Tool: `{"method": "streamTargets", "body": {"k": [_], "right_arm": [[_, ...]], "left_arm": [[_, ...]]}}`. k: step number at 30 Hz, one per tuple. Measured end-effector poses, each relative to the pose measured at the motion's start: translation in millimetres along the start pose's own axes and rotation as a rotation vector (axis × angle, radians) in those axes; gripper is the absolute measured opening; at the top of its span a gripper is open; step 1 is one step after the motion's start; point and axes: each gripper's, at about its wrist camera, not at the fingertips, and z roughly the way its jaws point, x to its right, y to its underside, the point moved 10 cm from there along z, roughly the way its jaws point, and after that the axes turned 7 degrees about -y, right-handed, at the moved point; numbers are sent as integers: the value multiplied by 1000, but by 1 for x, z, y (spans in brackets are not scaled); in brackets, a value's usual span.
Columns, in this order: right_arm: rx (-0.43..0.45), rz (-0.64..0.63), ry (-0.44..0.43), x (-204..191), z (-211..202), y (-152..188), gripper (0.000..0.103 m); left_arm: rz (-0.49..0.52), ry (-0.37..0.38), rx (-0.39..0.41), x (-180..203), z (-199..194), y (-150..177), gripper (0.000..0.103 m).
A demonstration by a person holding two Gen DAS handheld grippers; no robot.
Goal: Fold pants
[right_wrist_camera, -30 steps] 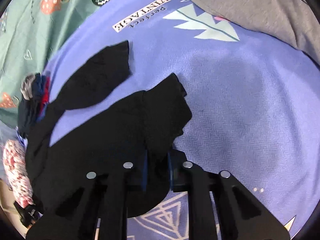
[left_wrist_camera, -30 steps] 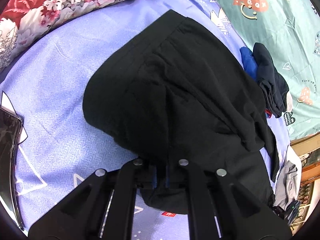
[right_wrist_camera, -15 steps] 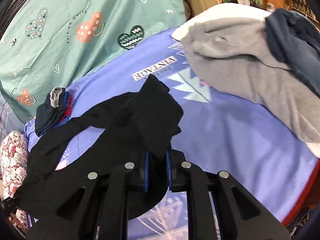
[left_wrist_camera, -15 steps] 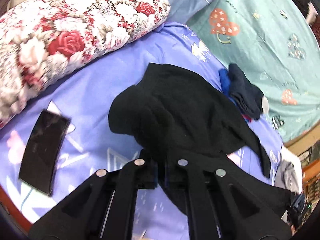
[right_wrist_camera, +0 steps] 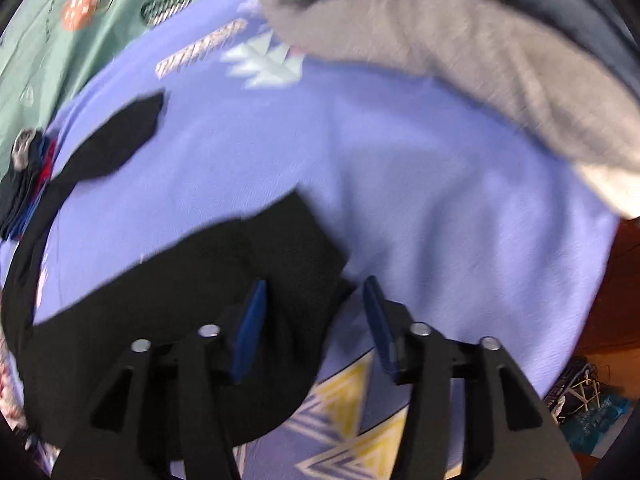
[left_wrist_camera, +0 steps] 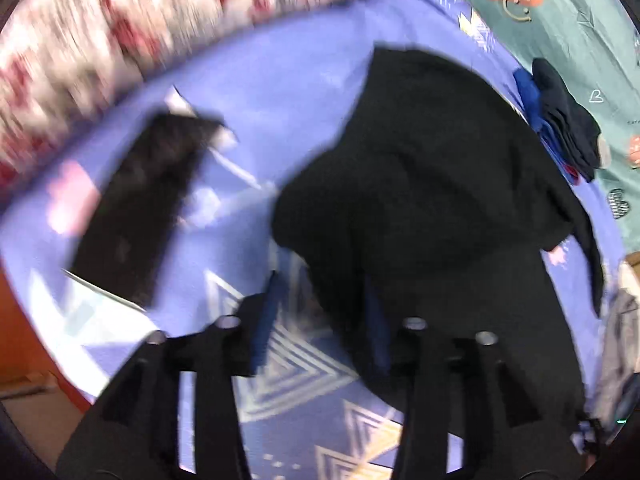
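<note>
Between the blue pads of the left gripper [left_wrist_camera: 324,320] there is now a wide gap, where a moment ago they were pinched tight on the black pants [left_wrist_camera: 432,184]. The jaws have just been opening, and the cloth has slipped out: the pad at 4 o'clock sits against the dark pile but does not squeeze it, and the pad at 8 o'clock is over bare purple sheet [left_wrist_camera: 280,92]. The pants lie in a loose heap from the middle out to 3 o'clock on the sheet. A flat black phone [left_wrist_camera: 140,208] lies at 9 o'clock, closer in than before, and the flowery pillow [left_wrist_camera: 120,28] runs along 11 o'clock, all blurry. Rolled dark socks [left_wrist_camera: 568,128] sit at 2 o'clock by the green blanket [left_wrist_camera: 580,12]. In the other view, the right gripper [right_wrist_camera: 316,320] has also just been opening, and its pads stand apart too; the pants [right_wrist_camera: 200,300] corner it held lies flat between them, nearer the 8 o'clock pad, not squeezed. One pants leg reaches away to 10 o'clock. A grey garment [right_wrist_camera: 460,40] is heaped at 1 o'clock.
</note>
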Motion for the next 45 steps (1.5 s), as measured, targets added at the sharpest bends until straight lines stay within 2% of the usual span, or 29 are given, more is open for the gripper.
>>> {"method": "streamTargets", "body": {"k": [1,2,3,5,6,10,13,16,19,22,24,25,27,30,31,32,34,38,42,45], "right_arm": [[65,-5,33,1,-10,-14,57],[93,-8,33,-1,-14,-20,57],[117,-12,13,-5,-19,-28,57],[132,-39,-74,-33,-20,-41,62],[127,-80,-119,-56,-16,-46,62],[122,-249,-187,-131,6,-60,62],[61,-361,-229,-183,40,-64,62],[-13,-409,-215,-216,80,-60,62],[-57,-418,-246,-236,104,-55,62],[-56,-486,-185,-251,122,-54,62],[-36,-576,-87,-254,129,-54,58],[-19,-646,-31,-259,135,-54,52],[38,-737,11,-270,137,-58,52],[78,-798,57,-275,139,-68,52],[84,-803,55,-278,143,-73,48],[80,-800,46,-279,144,-76,33],[55,-766,19,-276,148,-84,10],[66,-669,-95,-276,120,-102,7],[63,-569,-284,-268,41,-112,7],[92,-557,-366,-261,-19,-117,7]], "left_arm": [[13,-22,50,-1,-9,-9,57],[26,-51,116,-1,-23,-21,67],[32,-63,159,1,-31,-29,74],[63,-44,243,19,-47,-48,81],[77,-29,254,29,-49,-53,82],[133,57,271,90,-42,-72,86],[229,113,253,144,-23,-71,87],[307,107,247,182,2,-68,88],[338,68,233,195,29,-64,88],[314,68,201,193,48,-62,88],[281,77,173,192,60,-63,88],[269,77,160,191,66,-62,88],[262,75,141,189,75,-58,88],[289,58,158,190,78,-55,88],[299,52,162,191,79,-55,88],[306,49,164,191,79,-54,88],[304,52,161,191,77,-55,88],[289,55,156,186,75,-57,88],[285,49,168,180,69,-62,88],[274,41,175,173,67,-68,88]]}}
